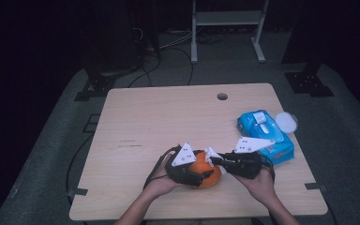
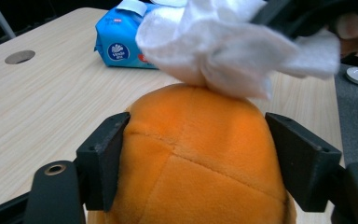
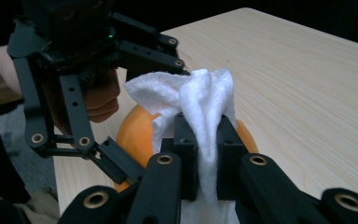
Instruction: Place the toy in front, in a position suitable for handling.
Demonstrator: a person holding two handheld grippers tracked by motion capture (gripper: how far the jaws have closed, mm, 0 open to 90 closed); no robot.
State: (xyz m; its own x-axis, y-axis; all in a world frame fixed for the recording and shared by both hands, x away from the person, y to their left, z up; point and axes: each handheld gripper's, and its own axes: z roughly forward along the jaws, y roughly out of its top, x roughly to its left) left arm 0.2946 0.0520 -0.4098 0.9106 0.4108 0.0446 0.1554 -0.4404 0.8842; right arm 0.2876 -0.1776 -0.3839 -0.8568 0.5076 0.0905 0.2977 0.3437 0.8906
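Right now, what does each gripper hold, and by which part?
The left gripper holds the orange plush by its two sides. The right gripper is shut on a white wipe, pinched at its bunched middle, over the plush.

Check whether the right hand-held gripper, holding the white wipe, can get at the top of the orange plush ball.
Probably yes: the right hand-held gripper pinches the wipe, already touching the ball's bare top; the left hand-held gripper clamps only its sides.
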